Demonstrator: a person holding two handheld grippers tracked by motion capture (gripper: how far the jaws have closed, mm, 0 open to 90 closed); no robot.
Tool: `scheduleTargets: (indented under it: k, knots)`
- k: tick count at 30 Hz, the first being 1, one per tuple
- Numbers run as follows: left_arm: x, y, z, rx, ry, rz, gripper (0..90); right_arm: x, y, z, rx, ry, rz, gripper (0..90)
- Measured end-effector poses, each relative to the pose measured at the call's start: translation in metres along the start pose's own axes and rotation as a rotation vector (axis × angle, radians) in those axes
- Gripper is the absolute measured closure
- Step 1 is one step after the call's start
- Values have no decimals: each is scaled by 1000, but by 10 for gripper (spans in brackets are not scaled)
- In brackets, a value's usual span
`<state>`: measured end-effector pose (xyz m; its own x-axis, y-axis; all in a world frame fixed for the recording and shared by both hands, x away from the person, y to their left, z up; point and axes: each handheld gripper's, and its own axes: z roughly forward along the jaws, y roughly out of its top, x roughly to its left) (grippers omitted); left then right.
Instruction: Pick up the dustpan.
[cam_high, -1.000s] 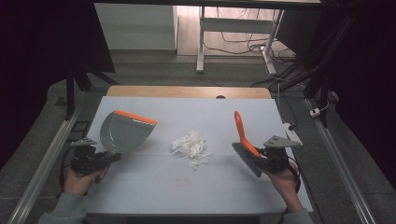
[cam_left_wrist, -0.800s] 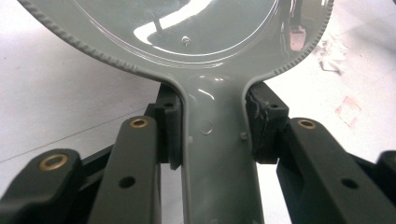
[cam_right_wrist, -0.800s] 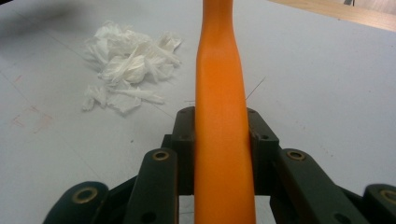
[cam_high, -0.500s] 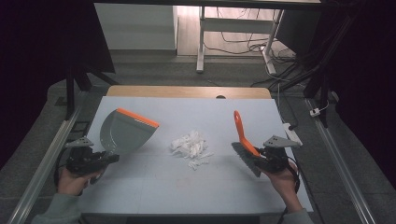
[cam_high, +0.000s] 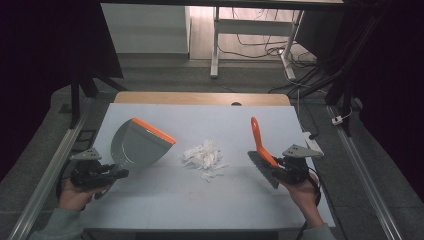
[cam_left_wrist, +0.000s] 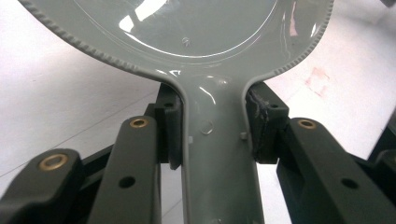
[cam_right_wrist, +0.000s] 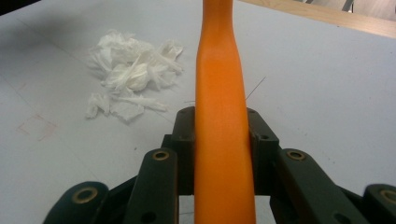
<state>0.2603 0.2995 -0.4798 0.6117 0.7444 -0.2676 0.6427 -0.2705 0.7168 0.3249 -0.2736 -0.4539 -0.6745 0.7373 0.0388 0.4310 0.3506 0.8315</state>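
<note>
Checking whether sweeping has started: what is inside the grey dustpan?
The dustpan pan looks bare, glossy grey; no scraps show in it. The torn paper pile lies on the table, apart from it. The left gripper view cuts off the pan's front.

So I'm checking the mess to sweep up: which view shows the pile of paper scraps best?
The right gripper view: the paper scraps lie close and sharp beside the brush handle. The high view shows the whole pile, small, mid-table. The left gripper view looks at the dustpan.

left claw (cam_high: 117, 173): clamped, low left | right claw (cam_high: 274, 166): clamped, low right
</note>
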Motion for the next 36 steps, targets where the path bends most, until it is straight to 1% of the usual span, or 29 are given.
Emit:
scheduleTargets:
  k: [3,9,12,19,21,25,36]
  knots:
    - [-2,0,0,13,-7,13,613,1,3,2,-5,1,-2,703]
    - [-5,0,0,28,-36,43,613,5,8,6,-11,7,-8,703]
    - [-6,0,0,37,-42,56,613,6,9,7,-12,9,-8,703]
    - [-10,1,2,73,-83,103,613,8,14,10,-22,10,-3,703]
    - [-11,1,2,83,-96,107,613,8,15,11,-28,14,-2,703]
    - [-14,2,4,104,-99,129,613,8,18,13,-37,15,-1,703]
    - [-20,2,7,141,-126,179,612,13,28,23,-55,16,9,703]
